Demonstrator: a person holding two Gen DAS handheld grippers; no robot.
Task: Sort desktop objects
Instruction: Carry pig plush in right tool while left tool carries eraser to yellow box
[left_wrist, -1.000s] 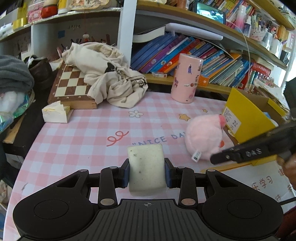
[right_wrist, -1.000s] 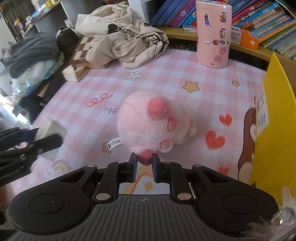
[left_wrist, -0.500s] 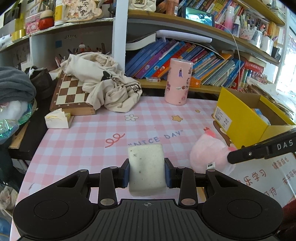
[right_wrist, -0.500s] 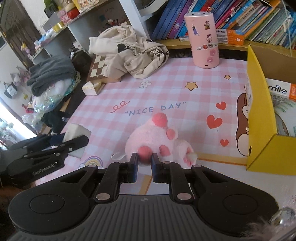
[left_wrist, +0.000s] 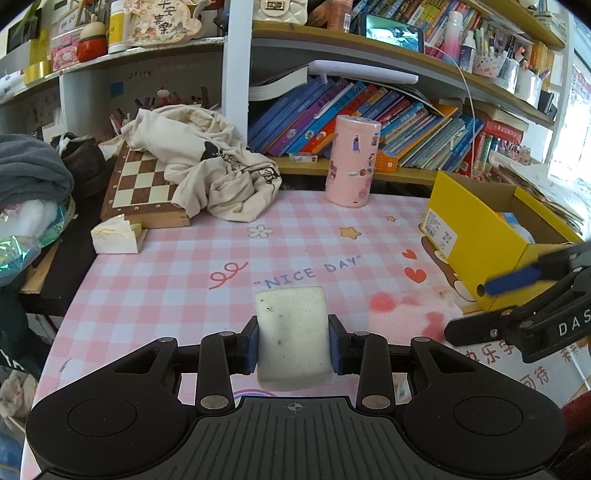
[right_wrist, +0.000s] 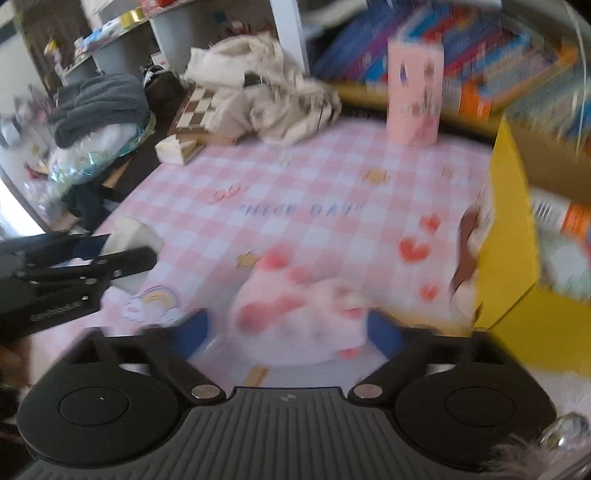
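My left gripper (left_wrist: 292, 343) is shut on a pale speckled sponge block (left_wrist: 291, 332) and holds it above the near part of the pink checked mat (left_wrist: 184, 280). My right gripper (right_wrist: 291, 332) is open, its blue pads spread wide. The pink plush toy (right_wrist: 295, 314) is a blur between and just beyond the jaws, low over the mat; it also shows blurred in the left wrist view (left_wrist: 410, 317). The right gripper appears at the right of the left wrist view (left_wrist: 517, 302), open. The yellow cardboard box (left_wrist: 476, 236) stands open at the right.
A pink sticker-covered cylinder (left_wrist: 352, 162) stands at the back of the mat. A cream garment (left_wrist: 207, 170) lies over a chessboard box (left_wrist: 140, 192) at back left, with a small paper box (left_wrist: 114, 236) beside it. Bookshelves (left_wrist: 388, 110) line the back.
My right gripper was shut on the plush toy's foot and lifted it back toward the near right; now its jaws have opened and the toy is dropping free. The left gripper still holds the sponge.
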